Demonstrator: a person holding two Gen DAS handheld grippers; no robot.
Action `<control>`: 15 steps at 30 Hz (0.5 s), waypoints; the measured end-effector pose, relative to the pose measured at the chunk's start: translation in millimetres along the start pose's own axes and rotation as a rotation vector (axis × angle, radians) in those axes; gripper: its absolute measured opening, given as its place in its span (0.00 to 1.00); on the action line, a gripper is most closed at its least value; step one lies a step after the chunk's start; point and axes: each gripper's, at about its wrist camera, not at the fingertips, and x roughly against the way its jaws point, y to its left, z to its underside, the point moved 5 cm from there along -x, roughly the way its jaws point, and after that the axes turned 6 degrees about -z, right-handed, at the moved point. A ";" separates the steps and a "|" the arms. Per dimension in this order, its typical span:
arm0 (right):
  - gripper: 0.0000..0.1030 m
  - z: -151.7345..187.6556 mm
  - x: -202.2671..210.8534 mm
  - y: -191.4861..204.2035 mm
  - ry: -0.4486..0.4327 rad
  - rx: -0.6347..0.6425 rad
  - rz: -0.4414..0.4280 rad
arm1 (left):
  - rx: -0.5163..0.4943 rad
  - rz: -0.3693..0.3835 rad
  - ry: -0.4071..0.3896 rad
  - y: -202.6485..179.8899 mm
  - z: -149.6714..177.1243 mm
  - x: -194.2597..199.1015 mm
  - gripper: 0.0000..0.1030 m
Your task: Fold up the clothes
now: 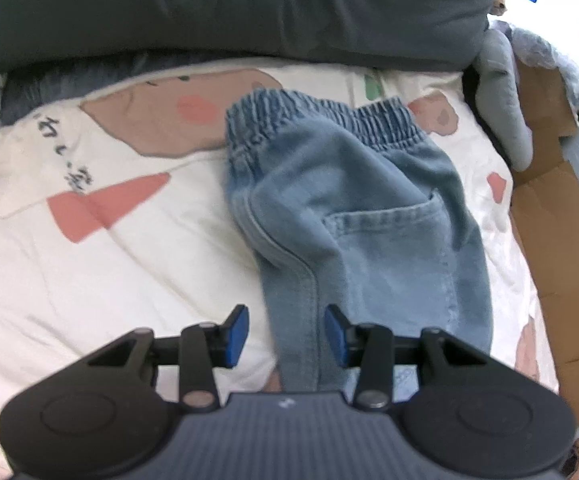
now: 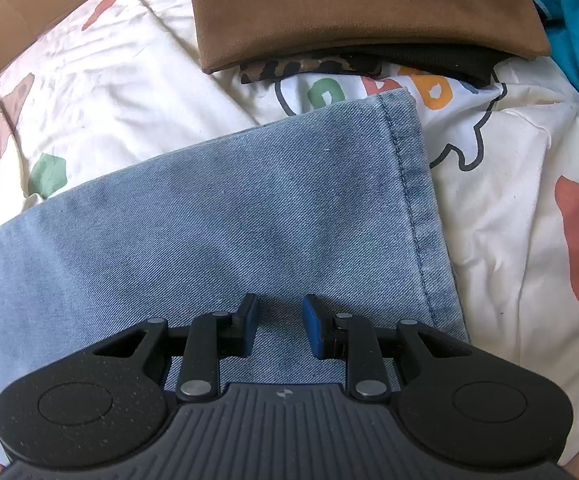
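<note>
I hold two grippers over one pair of light-blue jeans (image 1: 353,208) laid on a cream printed quilt (image 1: 89,280), the garment lying lengthwise with legs stacked one on the other, elastic waistband away from my left camera and a single patch pocket facing up. My left gripper (image 1: 286,334) stands spread, its two blue pads either side of the leg seam and pinching nothing, placed there, I judge, to take the fabric edge. My right gripper (image 2: 278,330) is likewise spread, parted over the denim just short of the stitched hem (image 2: 417,184), gripping nothing; it sits near the cuff end, likely so that end can be carried toward the waist. The scene fits either jeans halved lengthwise and awaiting a crosswise fold, or a pair just smoothed after one. Beyond the hem I count one brown folded garment (image 2: 361,12) stacked on a dark one and a leopard-print piece, with one teal cloth (image 2: 577,20) at the far right. In the left view, one dark grey garment (image 1: 225,8) lies past the waistband, and brown cardboard (image 1: 557,264) flanks the quilt.
</note>
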 end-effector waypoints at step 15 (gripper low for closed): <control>0.31 8.3 6.0 -5.4 -0.002 0.006 0.006 | -0.043 -0.064 0.062 -25.1 -7.2 -38.1 0.42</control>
